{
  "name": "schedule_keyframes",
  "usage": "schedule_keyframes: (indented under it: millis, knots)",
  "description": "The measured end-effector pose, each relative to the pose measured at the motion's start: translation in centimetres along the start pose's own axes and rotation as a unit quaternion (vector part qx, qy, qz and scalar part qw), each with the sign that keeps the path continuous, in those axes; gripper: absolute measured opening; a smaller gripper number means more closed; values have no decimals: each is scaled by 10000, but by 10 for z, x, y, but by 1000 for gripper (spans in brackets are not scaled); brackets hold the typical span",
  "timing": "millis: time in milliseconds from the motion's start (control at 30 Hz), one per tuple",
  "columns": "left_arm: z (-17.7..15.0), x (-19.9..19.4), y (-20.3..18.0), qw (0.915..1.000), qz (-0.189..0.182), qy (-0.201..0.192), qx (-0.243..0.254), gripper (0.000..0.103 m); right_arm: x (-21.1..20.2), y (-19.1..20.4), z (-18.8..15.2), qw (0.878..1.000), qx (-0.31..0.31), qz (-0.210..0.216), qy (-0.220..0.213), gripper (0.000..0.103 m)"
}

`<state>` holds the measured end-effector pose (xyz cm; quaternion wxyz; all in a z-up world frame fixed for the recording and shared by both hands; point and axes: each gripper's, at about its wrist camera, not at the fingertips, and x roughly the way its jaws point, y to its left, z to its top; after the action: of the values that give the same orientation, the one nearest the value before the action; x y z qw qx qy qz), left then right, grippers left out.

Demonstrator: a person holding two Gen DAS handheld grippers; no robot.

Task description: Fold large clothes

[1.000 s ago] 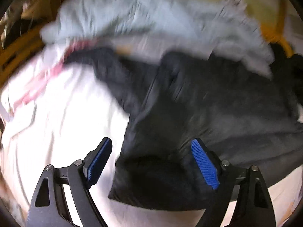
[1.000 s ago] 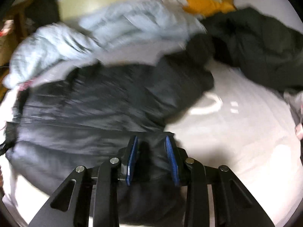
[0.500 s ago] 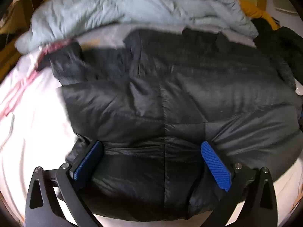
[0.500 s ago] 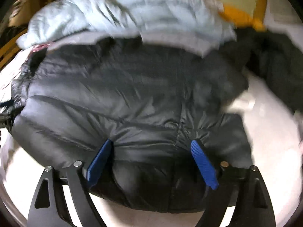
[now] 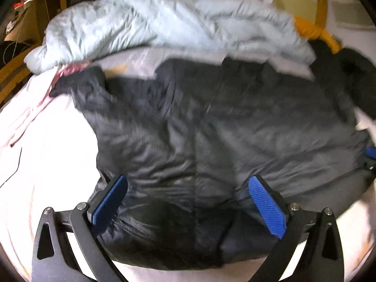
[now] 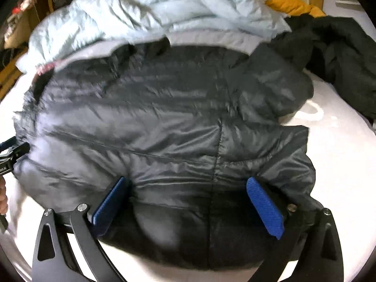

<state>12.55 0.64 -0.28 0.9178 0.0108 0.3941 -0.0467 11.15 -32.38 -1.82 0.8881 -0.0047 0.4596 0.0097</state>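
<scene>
A black puffer jacket (image 5: 211, 129) lies spread across the white bed sheet (image 5: 47, 164), its hem nearest me. My left gripper (image 5: 188, 181) stands wide open over the left part of the hem, its blue pads apart from the fabric. In the right wrist view the same jacket (image 6: 164, 117) fills the middle. My right gripper (image 6: 185, 181) hangs over the right part of the hem, its jaws opening, with fabric lying between the pads but not pinched. The left gripper's tip (image 6: 11, 150) shows at that view's left edge.
A light blue puffer coat (image 5: 164, 23) is heaped behind the jacket. A second dark garment (image 6: 340, 58) lies at the back right, beside an orange item (image 6: 291, 4). White sheet (image 6: 340, 164) shows to the right. Wooden furniture stands at the far left.
The right gripper went from nearly shut on the jacket's hem to wide open. The left gripper opened a little more. The jacket went from bunched to spread flat, and both grippers sank toward it.
</scene>
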Motion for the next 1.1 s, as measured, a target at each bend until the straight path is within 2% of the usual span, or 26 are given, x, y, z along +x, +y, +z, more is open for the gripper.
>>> schedule_keyframes:
  millis: [100, 167, 233, 300, 400, 467, 567, 733, 833, 967, 1100]
  knots:
    - [7, -20, -6, 9985, -294, -452, 96, 103, -23, 3, 3, 9993, -56, 56, -360, 102]
    - [7, -21, -15, 9975, -458, -500, 210, 103, -30, 6, 5, 9986, -154, 87, -508, 102]
    - [4, -13, -25, 9979, -464, -283, 346, 103, -26, 9, 5, 9987, -168, 70, -479, 102]
    - [1, -3, -33, 9979, -439, -82, 466, 103, -13, 10, 3, 9997, -126, 110, -183, 102]
    - [-13, 24, -47, 9963, 40, 420, 750, 103, 6, 14, -2, 9996, -220, 47, 194, 103]
    - [-18, 38, -45, 9964, 140, 556, 617, 103, 15, 24, -8, 9976, -560, -171, 370, 103]
    - [-17, 43, -47, 9961, 219, 625, 582, 103, 20, 31, -10, 9957, -779, -343, 361, 103]
    - [-20, 41, -48, 9969, 193, 488, 590, 103, 26, 26, -10, 9962, -712, -271, 414, 103]
    - [-22, 32, -37, 9990, 106, 300, 311, 101, 22, 24, -9, 9967, -687, -229, 355, 102]
    - [-16, 14, -32, 9997, -4, -68, 240, 99, -2, 17, -3, 9979, -594, -262, -78, 102]
    - [-9, -8, -37, 9978, 4, -517, 413, 99, -18, 3, 6, 9990, -261, -54, -350, 102]
